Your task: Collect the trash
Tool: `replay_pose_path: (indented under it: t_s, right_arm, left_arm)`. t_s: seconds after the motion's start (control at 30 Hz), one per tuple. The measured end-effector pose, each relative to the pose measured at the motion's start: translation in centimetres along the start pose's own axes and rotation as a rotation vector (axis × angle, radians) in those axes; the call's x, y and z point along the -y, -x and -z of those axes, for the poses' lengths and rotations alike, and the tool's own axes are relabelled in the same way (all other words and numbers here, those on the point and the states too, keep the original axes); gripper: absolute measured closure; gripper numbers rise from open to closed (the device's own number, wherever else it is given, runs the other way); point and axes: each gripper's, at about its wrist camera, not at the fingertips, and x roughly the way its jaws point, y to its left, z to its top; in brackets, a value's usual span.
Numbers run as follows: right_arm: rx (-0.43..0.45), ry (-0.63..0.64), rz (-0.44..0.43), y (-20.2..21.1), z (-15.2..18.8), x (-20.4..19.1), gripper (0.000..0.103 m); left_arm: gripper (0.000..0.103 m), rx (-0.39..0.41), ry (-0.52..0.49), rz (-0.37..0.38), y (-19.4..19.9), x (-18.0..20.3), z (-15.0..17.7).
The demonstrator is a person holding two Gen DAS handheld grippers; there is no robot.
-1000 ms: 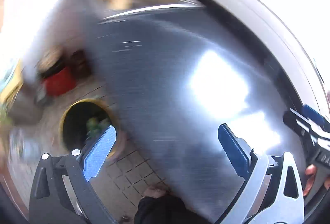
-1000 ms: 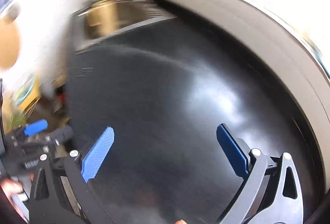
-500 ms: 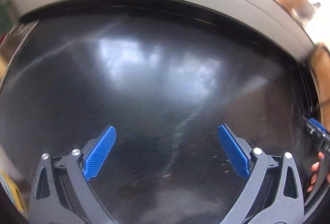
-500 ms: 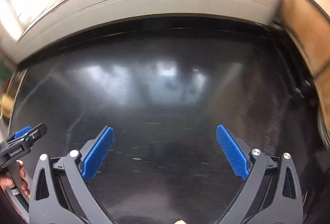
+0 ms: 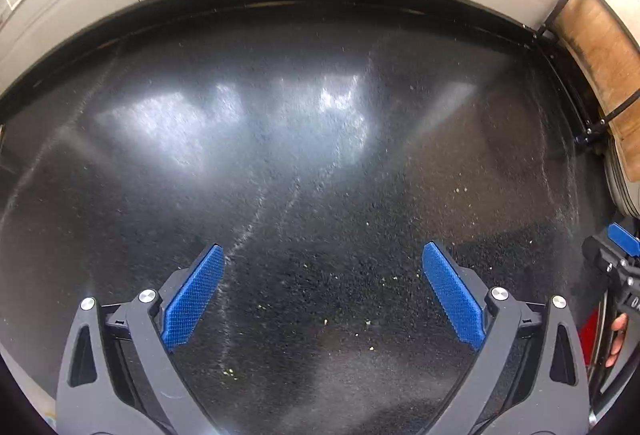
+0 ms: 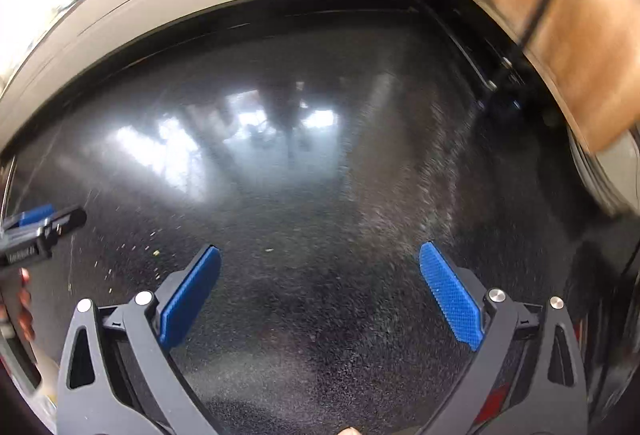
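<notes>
- left wrist view: left tongs [image 5: 322,293] spread wide and empty above the glossy black speckled stone worktop [image 5: 280,139]; only small pale crumbs [image 5: 362,323] lie between and just past the blue pads.
- right wrist view: right tongs [image 6: 320,293] likewise agape, holding nothing; crumbs [image 6: 156,253] scattered left. no larger trash is visible, so this looks like searching; next, locate a graspable piece.

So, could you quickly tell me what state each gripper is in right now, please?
Left gripper: open, holding nothing, above the dark countertop.
Right gripper: open, holding nothing.
</notes>
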Motion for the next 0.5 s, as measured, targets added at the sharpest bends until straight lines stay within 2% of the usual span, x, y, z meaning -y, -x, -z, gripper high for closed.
replay_pose_path:
  t_s: [0.13, 0.5]
  right_arm:
    - [-0.016, -0.088, 0.006, -0.5, 0.0, 1.2, 0.007]
    - [-0.021, -0.124, 0.003, -1.4, -0.8, 1.7, 0.007]
  left_arm:
    - [0.007, -0.026, 0.025, -0.018, -0.7, -0.6, 0.0]
    - [0.007, -0.041, 0.026, -0.003, -1.0, -0.1, 0.8]
